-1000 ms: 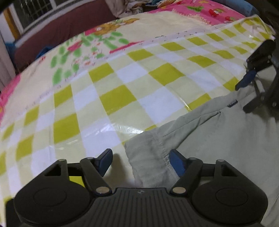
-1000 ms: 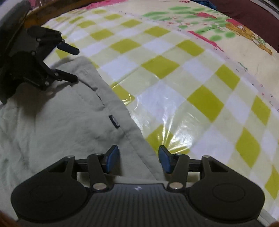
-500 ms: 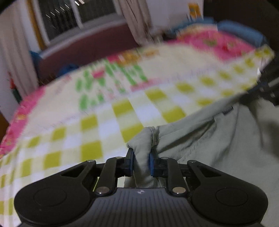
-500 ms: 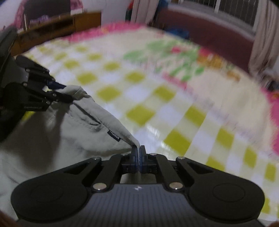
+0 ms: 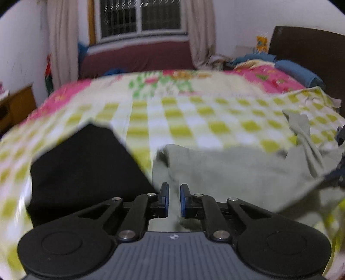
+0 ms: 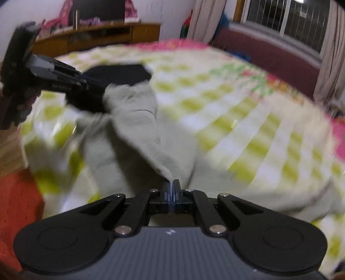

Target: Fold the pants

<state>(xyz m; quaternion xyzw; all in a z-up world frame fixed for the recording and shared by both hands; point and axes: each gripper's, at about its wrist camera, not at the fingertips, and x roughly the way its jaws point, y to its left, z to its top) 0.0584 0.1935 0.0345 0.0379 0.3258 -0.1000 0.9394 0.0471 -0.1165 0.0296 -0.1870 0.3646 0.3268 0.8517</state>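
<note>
One pair of grey-green pants [image 5: 237,170] lies on the checked bedcover [image 5: 194,120]. One black folded garment [image 5: 86,163] sits just left of the pants. Two grippers: left gripper [image 5: 173,197] and right gripper [image 6: 171,195], each clamping the pants. One window [image 5: 140,17] beyond the bedcover.

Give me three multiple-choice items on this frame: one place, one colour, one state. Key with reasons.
1. Where does the black cloth lie relative to the pants in the left wrist view?
A. to their left
B. on top of them
C. to their right

2. What colour are the pants?
A. dark blue
B. pale grey-green
C. red

3. What state is the right gripper in?
A. wide open above the sheet
B. shut on the pants
C. shut on nothing

Key: 1 A, the black cloth lies left of the pants on the checked sheet. 2 B, the fabric is pale grey-green in both views. 3 B, its jaws pinch a pants edge.
</note>
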